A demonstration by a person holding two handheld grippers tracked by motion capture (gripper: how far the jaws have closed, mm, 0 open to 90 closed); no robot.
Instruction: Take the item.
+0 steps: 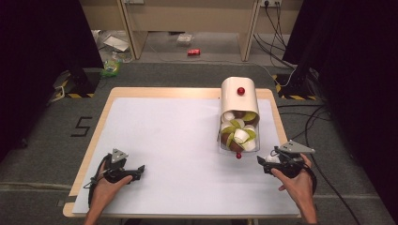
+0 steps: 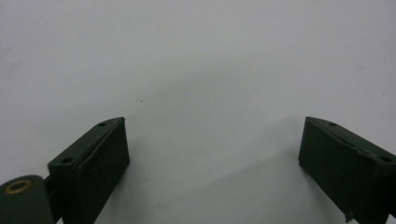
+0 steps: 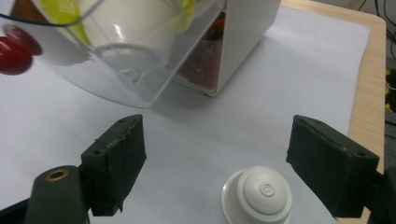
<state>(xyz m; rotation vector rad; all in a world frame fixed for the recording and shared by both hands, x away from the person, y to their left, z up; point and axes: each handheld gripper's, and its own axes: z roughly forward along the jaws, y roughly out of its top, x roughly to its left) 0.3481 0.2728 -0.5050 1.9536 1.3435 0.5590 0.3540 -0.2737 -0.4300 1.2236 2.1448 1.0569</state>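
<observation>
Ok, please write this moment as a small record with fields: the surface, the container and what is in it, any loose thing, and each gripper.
surface: white sheet on a wooden table
container: clear drawer pulled out of a cream dispenser, red knob in front
contents: white, green and brown capsules
loose thing: white capsule on the sheet, between the right jaws, not gripped
left gripper: open, over bare sheet
right gripper: open, beside the drawer
</observation>
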